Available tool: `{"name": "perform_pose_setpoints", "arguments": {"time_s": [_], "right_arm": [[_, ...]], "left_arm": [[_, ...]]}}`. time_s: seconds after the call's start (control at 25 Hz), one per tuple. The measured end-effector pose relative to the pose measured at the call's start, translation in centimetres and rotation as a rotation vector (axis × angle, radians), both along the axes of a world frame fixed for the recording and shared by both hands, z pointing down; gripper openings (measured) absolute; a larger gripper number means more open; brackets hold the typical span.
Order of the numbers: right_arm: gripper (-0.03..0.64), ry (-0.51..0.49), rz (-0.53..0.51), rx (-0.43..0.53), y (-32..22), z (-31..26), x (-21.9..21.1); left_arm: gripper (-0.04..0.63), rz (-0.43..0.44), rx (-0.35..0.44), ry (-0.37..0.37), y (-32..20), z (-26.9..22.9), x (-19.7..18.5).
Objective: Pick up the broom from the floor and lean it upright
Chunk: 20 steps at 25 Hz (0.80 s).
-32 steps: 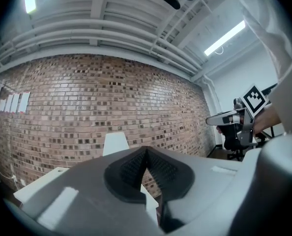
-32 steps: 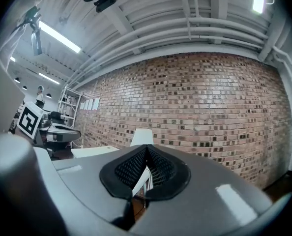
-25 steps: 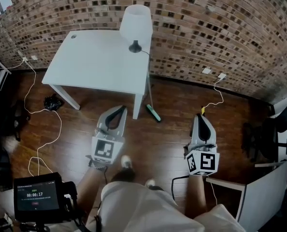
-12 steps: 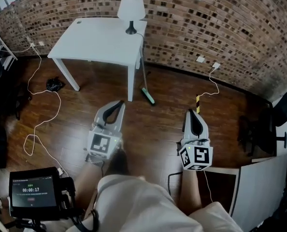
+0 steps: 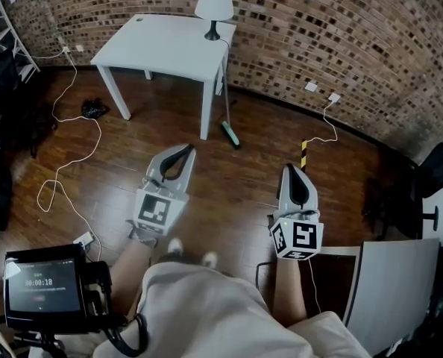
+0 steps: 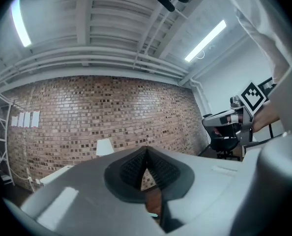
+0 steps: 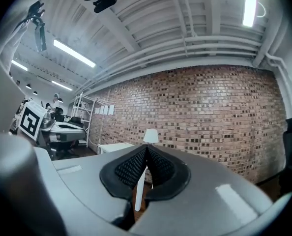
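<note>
Over by the red brick wall (image 5: 356, 36), the teal-headed broom with the thin pale handle (image 5: 230, 133) leans upright against the white square surface (image 5: 162, 43), brush on the dark wooden floor (image 5: 229, 192). Grey left gripper (image 5: 185, 150) and grey right gripper (image 5: 292, 169) are well apart from it, both sets of fingers clenched together on nothing.

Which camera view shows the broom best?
The head view: the whole broom stands against the white table. The left gripper view shows only a teal speck, perhaps its head; the right gripper view shows none.
</note>
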State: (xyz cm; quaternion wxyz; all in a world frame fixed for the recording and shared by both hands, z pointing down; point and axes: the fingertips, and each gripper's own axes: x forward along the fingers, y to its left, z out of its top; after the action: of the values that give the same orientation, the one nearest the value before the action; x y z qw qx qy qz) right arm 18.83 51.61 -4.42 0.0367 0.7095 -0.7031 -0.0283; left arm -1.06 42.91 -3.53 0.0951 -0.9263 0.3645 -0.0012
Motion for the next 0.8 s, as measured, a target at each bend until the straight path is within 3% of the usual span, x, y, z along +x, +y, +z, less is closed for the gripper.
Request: {"name": "perform_pose_setpoints", "arguments": {"time_s": [0.44, 0.8], "right_arm": [[0.011, -0.04, -0.005, 0.026, -1.8, -1.1, -4.4], [0.011, -0.019, 0.012, 0.018, -3.1, -1.2, -4.3]], "left_arm": [[0.002, 0.028, 0.048, -0.01, -1.6, -1.9, -3.2], [0.002, 0.05, 0.032, 0.013, -2.0, -2.2, -2.8]]}}
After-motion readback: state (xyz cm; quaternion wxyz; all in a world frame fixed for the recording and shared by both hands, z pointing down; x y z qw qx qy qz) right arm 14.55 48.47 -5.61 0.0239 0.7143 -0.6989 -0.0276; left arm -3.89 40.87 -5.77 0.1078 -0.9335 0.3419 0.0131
